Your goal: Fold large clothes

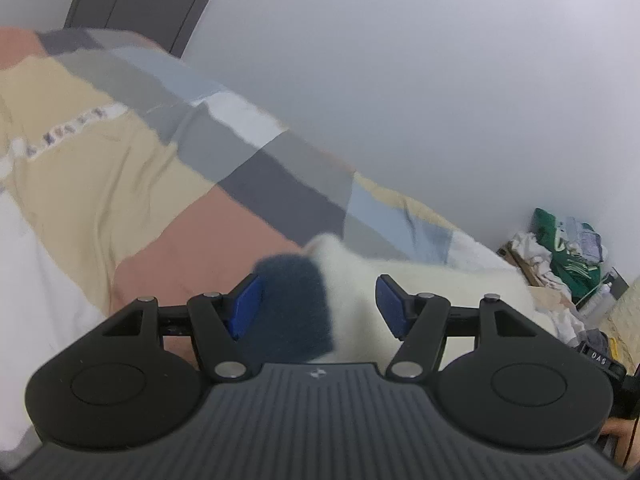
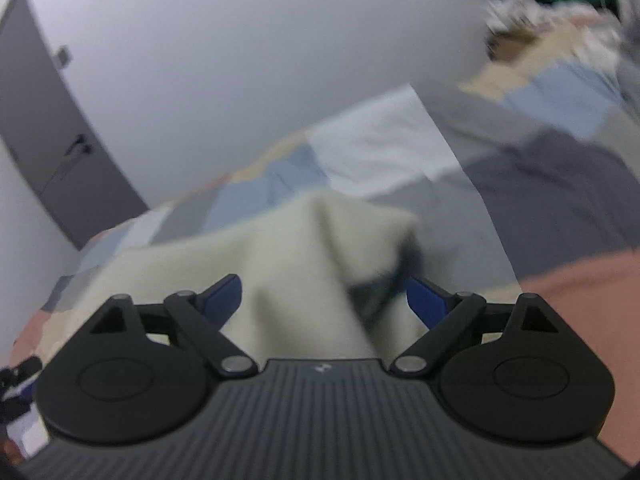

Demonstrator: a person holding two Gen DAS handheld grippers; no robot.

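Patchwork bedspread [image 1: 132,184] filled frame left and centre, against a white wall [image 1: 400,60]. Cream fleece garment [image 2: 280,264] lay bunched low centre. Left gripper [image 1: 318,306] and right gripper [image 2: 324,302] stood wide apart, fleece between the blue pads, unclamped.

My left claw [image 1: 318,306]: matt black plastic, ribbed housing, bright metal pivot pins, blue pads | my right claw [image 2: 322,300]: same finish | garment [image 2: 304,264]: cream fleecy cloth, fuzzy nap, dark navy cuff [image 1: 292,308] equally fuzzy | bed cover [image 1: 168,184]: smooth matt woven cloth | wall [image 1: 400,80]: matt, smooth.
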